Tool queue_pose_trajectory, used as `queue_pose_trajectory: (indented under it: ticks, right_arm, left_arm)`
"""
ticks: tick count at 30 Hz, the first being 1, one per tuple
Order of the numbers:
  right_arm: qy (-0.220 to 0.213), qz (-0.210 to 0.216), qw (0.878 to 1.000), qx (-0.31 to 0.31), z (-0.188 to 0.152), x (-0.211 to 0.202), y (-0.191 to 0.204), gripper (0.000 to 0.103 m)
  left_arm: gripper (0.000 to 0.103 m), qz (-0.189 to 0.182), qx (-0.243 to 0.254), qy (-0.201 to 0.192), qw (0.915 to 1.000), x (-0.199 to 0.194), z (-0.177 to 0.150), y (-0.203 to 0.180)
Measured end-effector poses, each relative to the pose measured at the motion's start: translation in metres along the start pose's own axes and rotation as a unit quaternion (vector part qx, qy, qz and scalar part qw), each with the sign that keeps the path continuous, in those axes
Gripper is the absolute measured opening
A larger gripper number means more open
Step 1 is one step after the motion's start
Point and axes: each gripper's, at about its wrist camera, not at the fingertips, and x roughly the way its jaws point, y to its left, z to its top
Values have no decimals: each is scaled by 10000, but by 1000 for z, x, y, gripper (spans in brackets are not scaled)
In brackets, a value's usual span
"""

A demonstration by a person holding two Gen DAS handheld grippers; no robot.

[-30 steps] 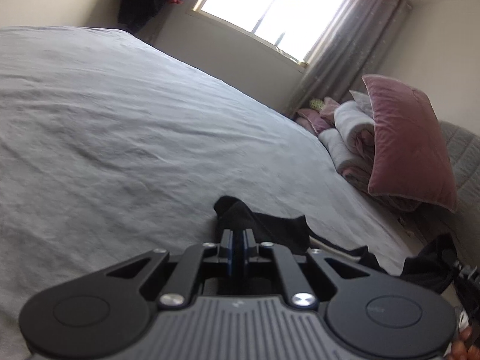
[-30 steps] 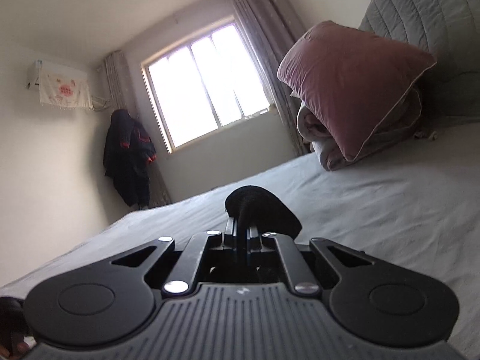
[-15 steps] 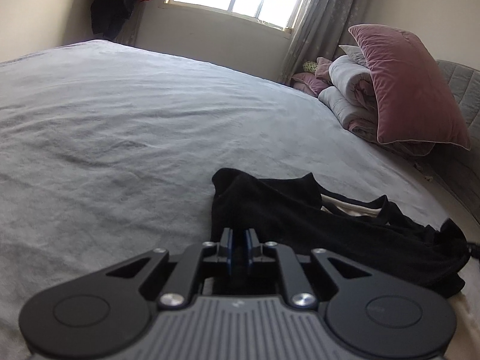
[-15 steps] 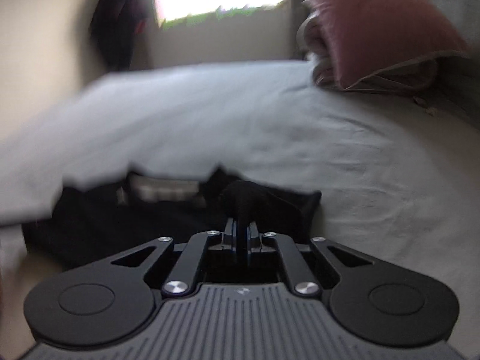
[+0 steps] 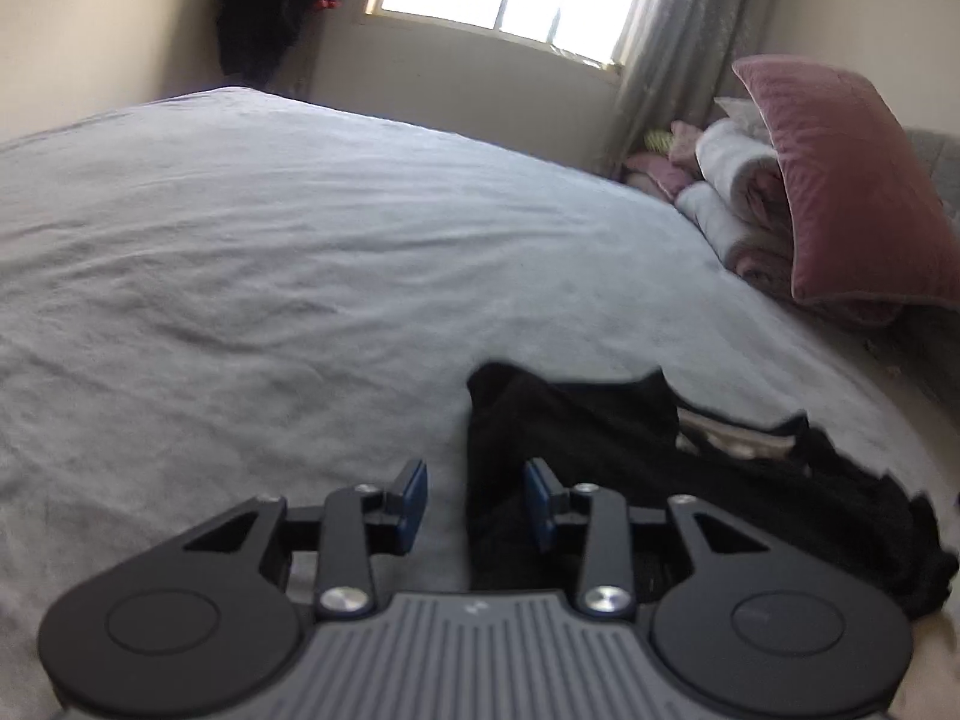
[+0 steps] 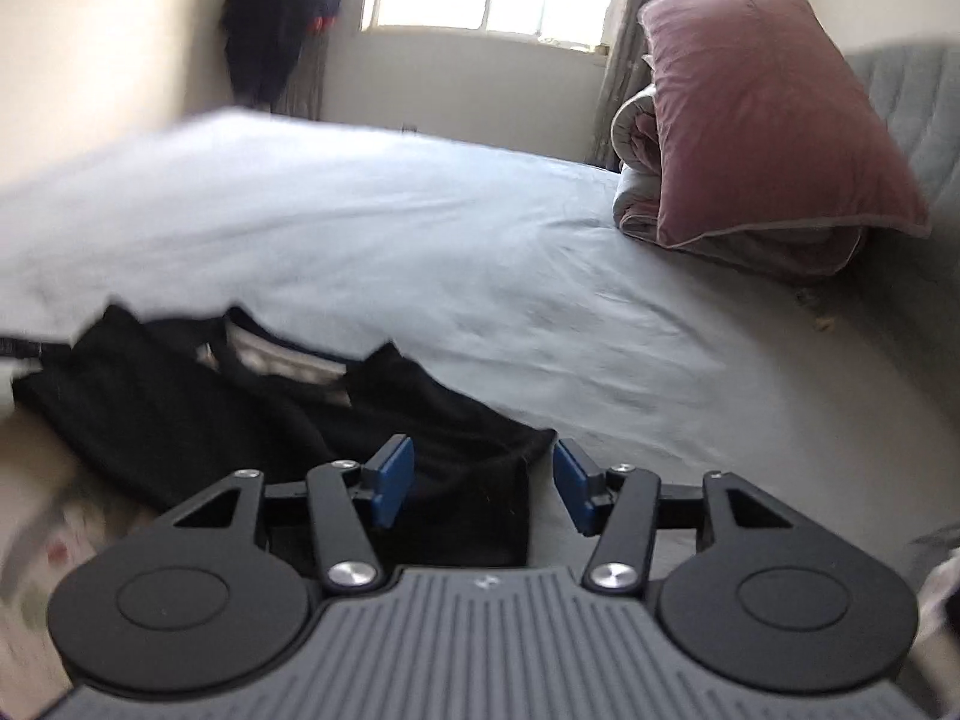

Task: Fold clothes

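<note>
The left gripper (image 5: 475,501) stands wide, its blue pads (image 5: 414,495) well apart with nothing between them. The left edge of the black garment (image 5: 630,468) lies just inside the right pad, in the lower centre of the left wrist view. The garment spreads from there toward the lower right of that frame, resting on the grey bedsheet (image 5: 270,276). A pale inner band (image 5: 729,435), probably a neck lining, shows at the right of centre.

In the right wrist view the same black garment (image 6: 270,414) occupies the lower left and centre of the frame. Its right corner lies between the pads of the right gripper (image 6: 483,483), which is likewise wide and grips nothing.

Handling, as a judgement: the cloth looks thin, soft and light. It will drape and sag wherever it is unsupported. It is not fragile. A matt knit such as this should hold well in rubber pads. Loose layers may slide over one another.

Hold points: the two outer corners nearest the grippers suit a two-point pinch. Take one layer or the whole edge, not a partial bunch.

The garment lies loosely spread and rumpled, not in a neat fold.

Pink pillow (image 6: 774,120) and rolled bedding (image 5: 738,204) stand at the upper right, well apart from the garment.
</note>
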Motion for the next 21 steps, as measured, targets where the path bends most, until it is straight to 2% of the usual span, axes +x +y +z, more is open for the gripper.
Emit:
queue_pose_trajectory:
  ticks: [2, 3, 4, 6, 8, 10, 11, 12, 13, 16, 21]
  right_arm:
    - [-51, 34, 9999, 112, -3, 7, -3, 55]
    - [-77, 51, 9998, 168, -5, 11, -5, 50]
    - [-103, 68, 9997, 224, -7, 14, -6, 46]
    - [-154, 102, 9993, 337, -10, 22, -10, 29]
    - [-205, 136, 9987, 449, -13, 29, -13, 21]
    - [-256, 170, 9980, 561, -17, 36, -16, 20]
    - [-282, 187, 9975, 617, -18, 40, -17, 19]
    - [-308, 204, 9971, 673, -20, 43, -19, 17]
    - [-333, 221, 9965, 729, -22, 47, -21, 17]
    - [-425, 188, 9960, 762, -23, 48, -22, 13]
    - [-565, 50, 9959, 700, -19, 40, -22, 10]
  left_arm:
    - [35, -10, -263, 124, 9996, 9, 8, 5]
    - [35, -28, -345, 198, 9992, 16, 11, 8]
    - [35, -52, -397, 274, 9988, 23, 14, 9]
    - [35, -114, -352, 317, 9988, 34, 18, 10]
    - [35, -185, -315, 238, 9990, 43, 20, 10]
    - [34, -265, -407, 196, 9986, 51, 20, 12]
    - [30, -344, -470, 168, 9982, 53, 19, 14]
    - [12, -444, -537, 133, 9975, 54, 18, 16]
    - [10, -573, -618, 63, 9964, 55, 16, 19]
    - [8, -675, -546, -201, 9960, 48, 11, 20]
    - [8, -580, -325, -617, 9959, 33, 12, 11]
